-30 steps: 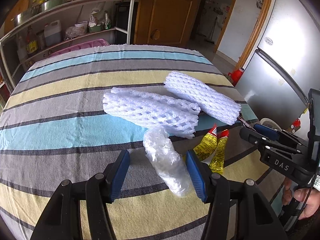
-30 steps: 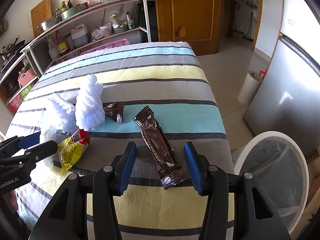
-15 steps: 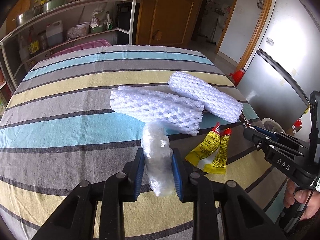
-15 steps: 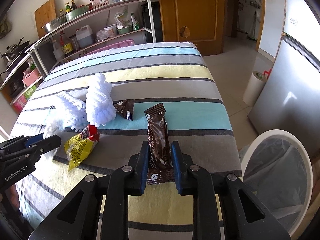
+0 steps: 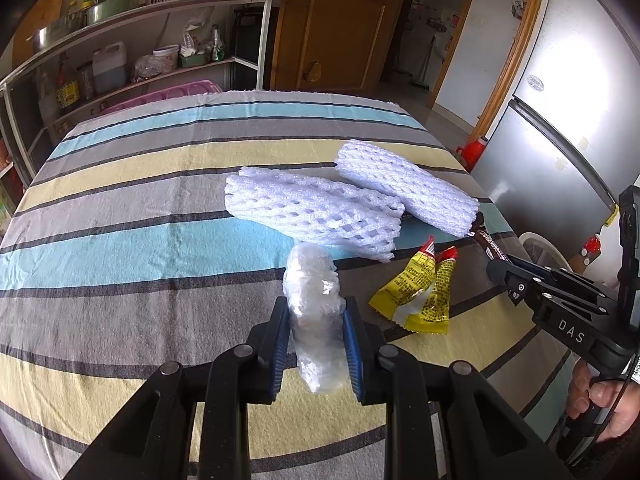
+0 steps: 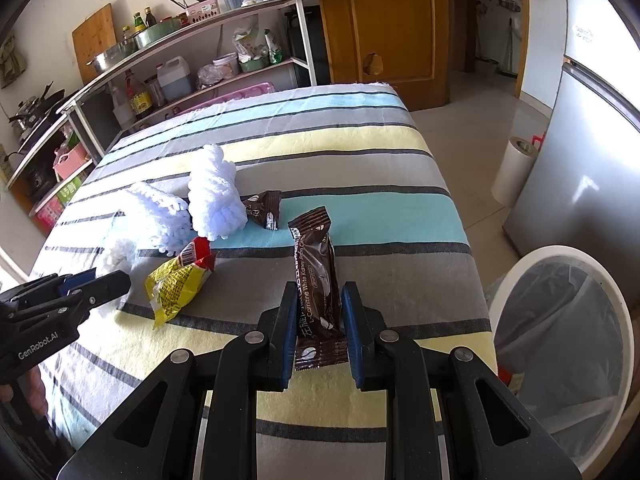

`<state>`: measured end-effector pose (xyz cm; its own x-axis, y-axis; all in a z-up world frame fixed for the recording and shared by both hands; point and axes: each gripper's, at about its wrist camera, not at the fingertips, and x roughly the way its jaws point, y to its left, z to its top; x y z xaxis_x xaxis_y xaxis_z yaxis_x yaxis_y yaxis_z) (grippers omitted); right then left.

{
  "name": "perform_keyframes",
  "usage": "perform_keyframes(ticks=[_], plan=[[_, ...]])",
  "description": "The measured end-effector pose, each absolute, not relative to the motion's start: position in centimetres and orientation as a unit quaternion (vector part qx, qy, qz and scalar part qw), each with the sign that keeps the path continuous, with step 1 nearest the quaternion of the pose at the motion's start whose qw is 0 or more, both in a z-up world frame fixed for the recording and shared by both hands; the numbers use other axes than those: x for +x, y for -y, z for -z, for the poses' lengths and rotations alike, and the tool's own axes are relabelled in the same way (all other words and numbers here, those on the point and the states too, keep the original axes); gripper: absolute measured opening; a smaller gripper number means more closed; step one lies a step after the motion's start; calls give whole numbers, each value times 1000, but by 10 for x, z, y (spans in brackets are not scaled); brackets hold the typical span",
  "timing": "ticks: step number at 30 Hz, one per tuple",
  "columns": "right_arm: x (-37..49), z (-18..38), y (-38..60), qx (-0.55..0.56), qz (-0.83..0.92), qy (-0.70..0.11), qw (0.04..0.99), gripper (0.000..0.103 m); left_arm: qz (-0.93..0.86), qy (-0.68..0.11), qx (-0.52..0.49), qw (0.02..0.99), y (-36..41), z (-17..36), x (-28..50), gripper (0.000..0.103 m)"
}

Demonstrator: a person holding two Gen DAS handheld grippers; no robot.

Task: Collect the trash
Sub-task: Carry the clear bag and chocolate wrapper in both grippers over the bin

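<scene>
My left gripper point(image 5: 316, 312) is shut on a crumpled clear plastic wrap point(image 5: 314, 296) above the striped tablecloth point(image 5: 120, 240). My right gripper point(image 6: 318, 300) is shut on a long brown snack-bar wrapper point(image 6: 314, 276), held upright off the cloth. On the table lie two white foam fruit nets point(image 5: 316, 212) point(image 5: 404, 188), a yellow and red sachet point(image 5: 420, 292) and a small brown wrapper point(image 6: 264, 210). The right gripper also shows in the left wrist view point(image 5: 516, 280). The left gripper also shows in the right wrist view point(image 6: 100, 284).
A white bin with a clear liner point(image 6: 568, 336) stands on the floor right of the table. A silver fridge point(image 6: 592, 152) is beyond it, with a white roll point(image 6: 514, 170) beside it. Metal shelves with kitchenware point(image 6: 180, 60) and a wooden door point(image 6: 384, 24) are behind the table.
Both grippers went from open to shut: the left closed on the clear plastic wrap, the right on the brown bar wrapper. Both items now stand lifted between the pads.
</scene>
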<state>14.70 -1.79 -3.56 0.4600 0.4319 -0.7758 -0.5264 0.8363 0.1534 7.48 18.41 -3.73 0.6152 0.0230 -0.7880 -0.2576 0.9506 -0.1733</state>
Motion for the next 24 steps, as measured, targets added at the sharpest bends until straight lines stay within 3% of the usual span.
perform_keyframes(ticks=[24], plan=[[107, 7, 49, -15, -275, -403, 872, 22, -36, -407, -96, 907, -135, 4, 64, 26]])
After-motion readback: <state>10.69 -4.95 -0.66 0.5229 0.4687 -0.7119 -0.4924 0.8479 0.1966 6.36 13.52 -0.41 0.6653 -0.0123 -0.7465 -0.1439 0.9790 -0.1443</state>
